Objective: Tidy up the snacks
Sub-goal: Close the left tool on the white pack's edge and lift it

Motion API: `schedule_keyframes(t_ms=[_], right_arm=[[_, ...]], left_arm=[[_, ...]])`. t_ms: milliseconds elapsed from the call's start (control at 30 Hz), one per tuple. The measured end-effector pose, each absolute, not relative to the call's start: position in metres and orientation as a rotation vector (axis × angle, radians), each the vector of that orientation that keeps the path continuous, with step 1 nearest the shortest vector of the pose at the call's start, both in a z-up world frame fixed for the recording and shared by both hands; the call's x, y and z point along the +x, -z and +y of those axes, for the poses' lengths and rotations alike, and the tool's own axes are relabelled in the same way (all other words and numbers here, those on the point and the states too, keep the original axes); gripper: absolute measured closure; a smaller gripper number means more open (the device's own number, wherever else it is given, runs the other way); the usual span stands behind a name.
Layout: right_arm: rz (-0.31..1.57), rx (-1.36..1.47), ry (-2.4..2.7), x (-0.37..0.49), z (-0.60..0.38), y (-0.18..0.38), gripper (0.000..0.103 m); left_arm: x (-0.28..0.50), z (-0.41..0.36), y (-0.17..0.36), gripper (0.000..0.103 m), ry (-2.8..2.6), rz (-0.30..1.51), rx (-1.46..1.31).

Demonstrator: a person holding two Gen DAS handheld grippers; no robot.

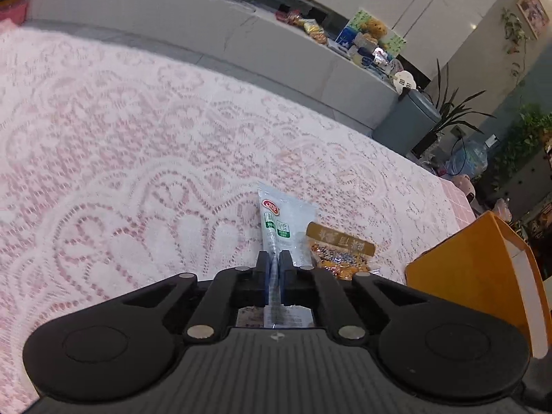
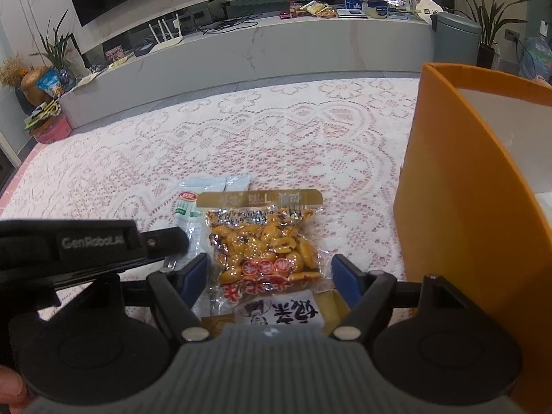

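Note:
A white snack packet with a green label lies on the pink lace tablecloth. My left gripper is shut on its near end. The right wrist view shows the same white packet with the left gripper coming in from the left. A clear packet of yellow snacks with a gold top strip lies flat between the fingers of my right gripper, which is open, its blue pads on either side of the packet. The yellow snack packet sits just right of the white one.
A tall orange box with a white inside stands close on the right, also seen as the orange box. Beyond the table runs a long grey cabinet with loose items, a grey bin and potted plants.

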State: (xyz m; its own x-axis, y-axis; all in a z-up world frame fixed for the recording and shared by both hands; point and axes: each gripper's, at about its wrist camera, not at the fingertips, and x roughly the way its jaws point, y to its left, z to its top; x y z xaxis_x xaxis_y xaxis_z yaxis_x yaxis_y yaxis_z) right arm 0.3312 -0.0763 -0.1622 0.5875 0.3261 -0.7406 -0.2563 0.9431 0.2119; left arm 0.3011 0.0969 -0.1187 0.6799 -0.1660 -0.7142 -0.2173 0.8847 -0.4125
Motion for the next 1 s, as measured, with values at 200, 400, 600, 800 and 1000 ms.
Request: schedule_keyframes(t_ms=[200,400,600,800,1000], right_arm=[[0.879,0.076,-0.356,0.326,-0.074,0.155,0.03],[0.895,0.06,-0.366,0.312,-0.07,0.149,0.03],[0.896,0.049,-0.392,0.287,-0.065,0.14,0.03],[0.878,0.017,-0.428,0.255,-0.064,0.12,0.03],[0.877,0.014,-0.459,0.223,-0.072,0.105,0.03]], left_arm=[[0.284,0.099,0.099,0.099,-0.051,0.8,-0.435],[0.257,0.109,0.085,0.099,-0.065,0.817,-0.425],[0.23,0.114,0.07,0.1,-0.084,0.821,-0.397],[0.199,0.111,0.054,0.1,-0.09,0.803,-0.37],[0.164,0.106,0.04,0.101,-0.054,0.802,-0.351]])
